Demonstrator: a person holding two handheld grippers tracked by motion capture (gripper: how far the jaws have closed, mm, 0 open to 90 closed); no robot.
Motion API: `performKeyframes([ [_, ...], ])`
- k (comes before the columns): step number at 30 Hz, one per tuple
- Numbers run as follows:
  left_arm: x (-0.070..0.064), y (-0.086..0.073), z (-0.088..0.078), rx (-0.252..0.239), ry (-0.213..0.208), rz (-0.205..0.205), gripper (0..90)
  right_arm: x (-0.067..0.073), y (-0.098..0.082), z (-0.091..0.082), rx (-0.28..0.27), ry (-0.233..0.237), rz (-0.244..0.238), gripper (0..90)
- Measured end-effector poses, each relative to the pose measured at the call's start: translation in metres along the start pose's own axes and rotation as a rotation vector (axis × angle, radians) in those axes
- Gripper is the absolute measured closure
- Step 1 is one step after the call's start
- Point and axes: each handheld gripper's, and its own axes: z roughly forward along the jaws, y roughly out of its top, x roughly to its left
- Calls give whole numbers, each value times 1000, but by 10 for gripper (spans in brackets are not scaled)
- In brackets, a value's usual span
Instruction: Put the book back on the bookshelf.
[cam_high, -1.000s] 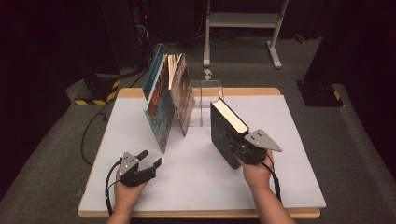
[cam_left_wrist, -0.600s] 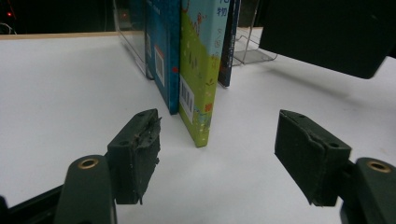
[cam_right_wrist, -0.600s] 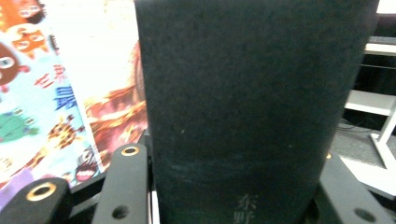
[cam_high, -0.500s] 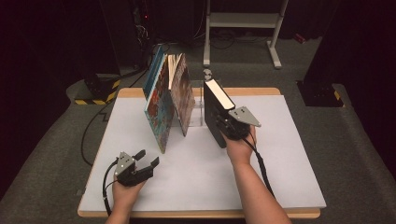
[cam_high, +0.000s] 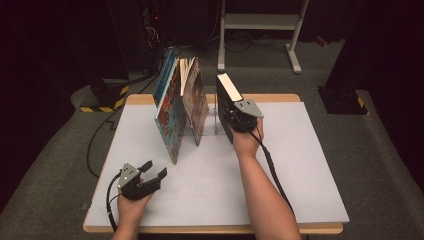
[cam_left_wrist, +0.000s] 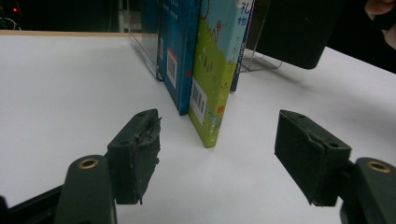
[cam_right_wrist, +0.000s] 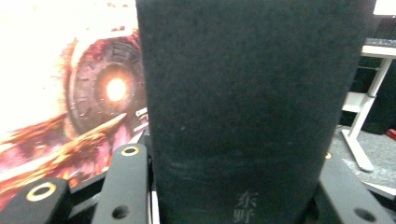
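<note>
My right gripper (cam_high: 232, 117) is shut on a thick black book (cam_high: 227, 102), held upright on its edge just right of a row of leaning picture books (cam_high: 180, 107). The black spine (cam_right_wrist: 243, 102) stands between the jaws of my right gripper (cam_right_wrist: 233, 186), and an orange-patterned cover (cam_right_wrist: 70, 102) lies to its left. A clear bookend (cam_high: 216, 120) stands between the row and the black book. My left gripper (cam_high: 154, 169) hovers open near the table's front left. Between the spread pads of my left gripper (cam_left_wrist: 217, 158) there is nothing; a green book (cam_left_wrist: 212, 70) and a blue book (cam_left_wrist: 177, 51) stand ahead.
The white tabletop (cam_high: 300, 165) has free room to the right and front. On the floor behind the table stand a white frame (cam_high: 260, 20) and dark equipment with cables (cam_high: 150, 20). A yellow-and-black striped block (cam_high: 102, 97) lies on the floor at the left.
My right hand has carried the black book away from the person and leftward, up to the leaning row. My left gripper has stayed put, still open.
</note>
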Motion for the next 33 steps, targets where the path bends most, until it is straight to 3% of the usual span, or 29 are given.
performKeyframes([
  [6, 0, -1, 0, 4, -1, -8, 310, 1, -2, 20, 15, -15, 6, 541],
  [17, 0, -2, -1, 5, -5, -6, 310, 2, -5, 36, 10, -30, 6, 540],
  [31, -2, -3, -1, 12, -2, 1, 311, 3, -19, 32, 2, -29, 12, 522],
  [33, -2, -4, -1, 17, 3, 21, 312, 2, -19, 32, 4, -25, 21, 516],
])
